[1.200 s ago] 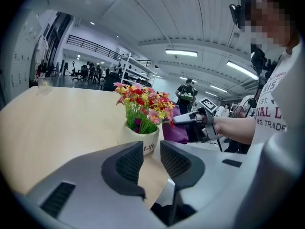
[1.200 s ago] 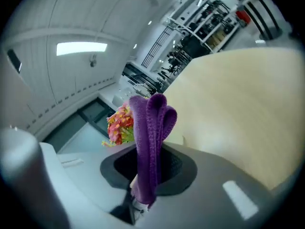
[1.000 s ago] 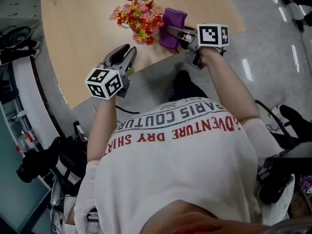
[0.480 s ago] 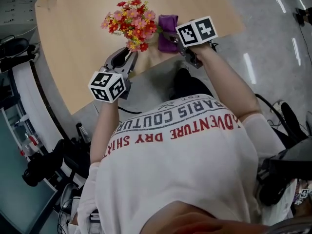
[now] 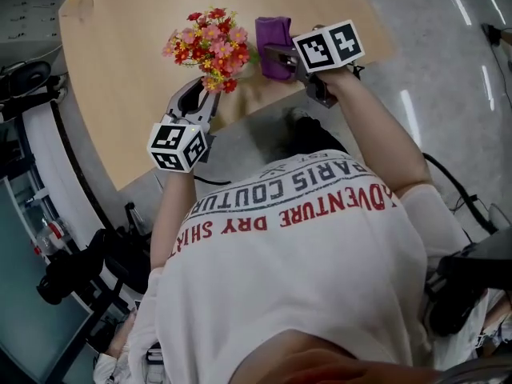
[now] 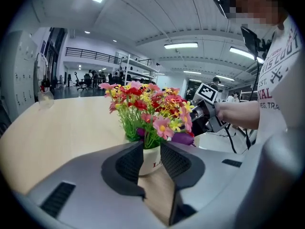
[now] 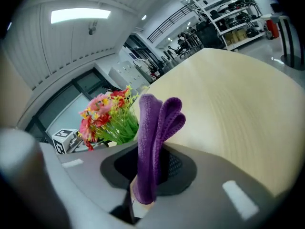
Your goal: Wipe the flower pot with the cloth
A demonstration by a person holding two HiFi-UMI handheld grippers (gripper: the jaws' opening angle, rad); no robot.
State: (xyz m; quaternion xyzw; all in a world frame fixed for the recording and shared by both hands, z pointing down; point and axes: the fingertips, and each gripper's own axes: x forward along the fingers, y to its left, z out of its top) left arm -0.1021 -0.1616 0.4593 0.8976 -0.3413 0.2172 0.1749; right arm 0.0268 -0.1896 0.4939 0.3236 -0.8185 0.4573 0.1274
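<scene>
A small white flower pot [image 6: 148,159] with red, pink and yellow flowers [image 5: 206,42] stands on the wooden table [image 5: 120,70] near its front edge. In the head view the blooms hide the pot. My left gripper [image 5: 202,94] is shut on the pot, one dark pad on each side. My right gripper [image 5: 276,54] is just right of the flowers and is shut on a folded purple cloth [image 7: 152,137], which sticks up between its jaws. The cloth [image 5: 272,34] hangs close beside the flowers; I cannot tell whether it touches the pot.
The table's curved front edge [image 5: 240,118] runs just below both grippers. Grey floor lies to the right. A white bench with dark gear [image 5: 48,174] stands along the left. The far side of the tabletop is bare wood.
The flowers have shifted left in the head view and now sit right over the left gripper's tips. The right gripper, still gripping the cloth, has moved left and rolled.
</scene>
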